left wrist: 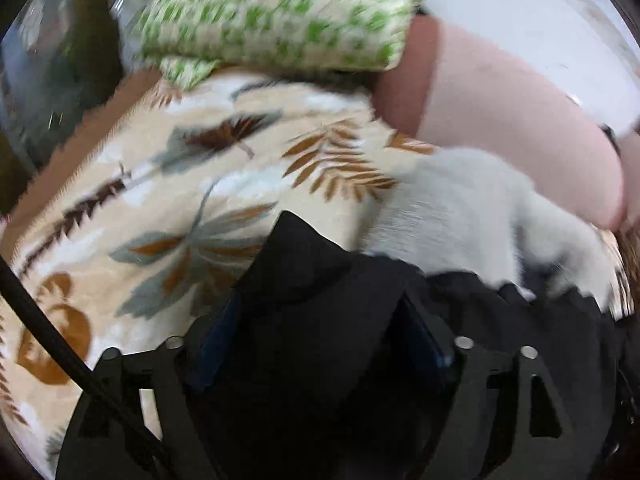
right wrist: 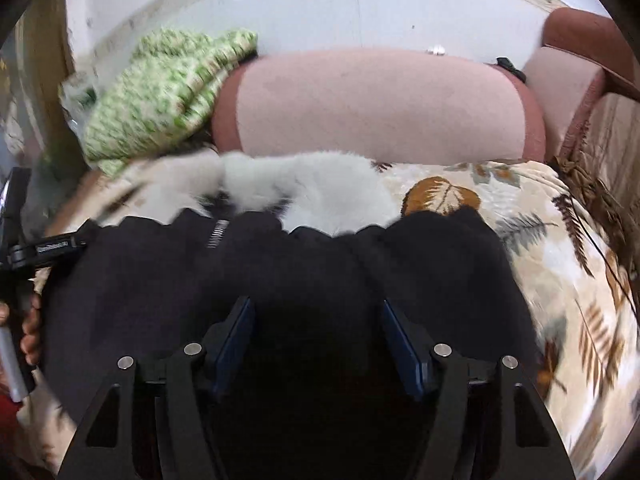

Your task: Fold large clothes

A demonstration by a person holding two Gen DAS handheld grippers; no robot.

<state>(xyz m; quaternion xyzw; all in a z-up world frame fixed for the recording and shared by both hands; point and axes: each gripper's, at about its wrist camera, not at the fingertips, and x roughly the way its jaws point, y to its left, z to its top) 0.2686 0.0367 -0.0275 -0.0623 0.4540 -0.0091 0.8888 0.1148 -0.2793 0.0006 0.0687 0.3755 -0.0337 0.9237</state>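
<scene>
A large black garment with a white furry lining (right wrist: 320, 188) lies on a leaf-print blanket (left wrist: 168, 184). In the left wrist view the black cloth (left wrist: 304, 276) bunches up between the fingers of my left gripper (left wrist: 320, 344), whose blue pads stand apart with cloth filling the gap. In the right wrist view the black garment (right wrist: 280, 264) spreads under and between the wide-apart fingers of my right gripper (right wrist: 318, 340). The left gripper's body (right wrist: 52, 250) shows at the left edge of the right wrist view.
A pink bolster cushion (right wrist: 380, 108) lies behind the garment. A green checked cloth (right wrist: 160, 96) is piled at the back left, also in the left wrist view (left wrist: 280, 20). A white wall is behind. A brown sofa arm (right wrist: 588, 36) is at the far right.
</scene>
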